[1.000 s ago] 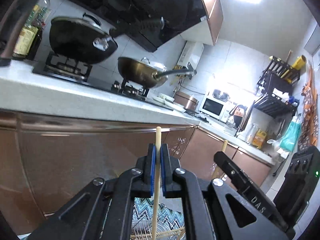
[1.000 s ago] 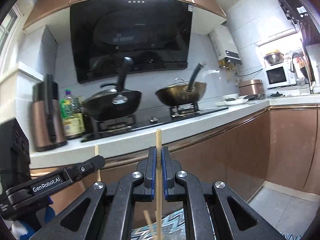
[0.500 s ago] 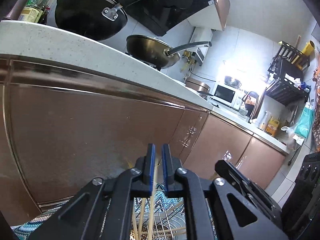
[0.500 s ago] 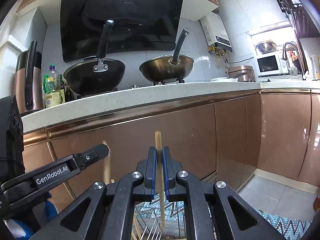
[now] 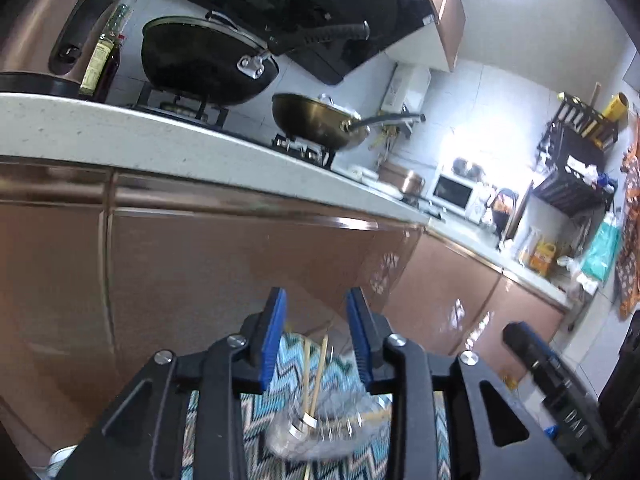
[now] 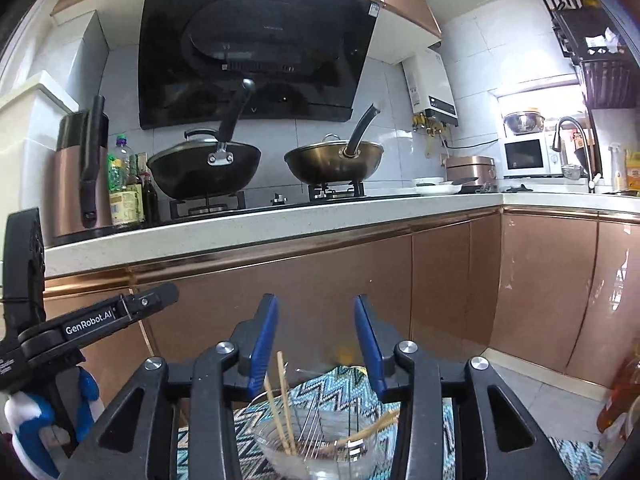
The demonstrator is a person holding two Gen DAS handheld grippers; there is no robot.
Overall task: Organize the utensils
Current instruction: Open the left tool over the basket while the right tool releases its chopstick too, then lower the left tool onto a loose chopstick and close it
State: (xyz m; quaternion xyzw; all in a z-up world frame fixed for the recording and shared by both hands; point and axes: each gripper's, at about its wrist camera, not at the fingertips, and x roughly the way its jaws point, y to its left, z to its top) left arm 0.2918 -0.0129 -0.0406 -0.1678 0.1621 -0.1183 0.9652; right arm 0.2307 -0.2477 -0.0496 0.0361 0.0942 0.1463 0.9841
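Chopsticks (image 6: 282, 404) are standing in the glass bowl (image 6: 360, 454), its base cut off. Your left gripper (image 5: 316, 334) and right gripper (image 6: 316, 344) are both spreading, pinching nothing.

Home kitchen: woks (image 6: 204, 168) on stove; microwave (image 6: 526, 158); range hood (image 6: 256, 48).

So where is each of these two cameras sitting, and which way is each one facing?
Left wrist: sits on the left tool, low by the cabinets, facing up along the counter past the black wok; its jaws are opening, empty, over the wire basket; right tool at right.
Right wrist: sits on the right tool, facing the stove squarely; its jaws are opening, empty, over the basket; left tool at left.
Shared: both woks, microwave, basket, chopsticks, zigzag cloth.
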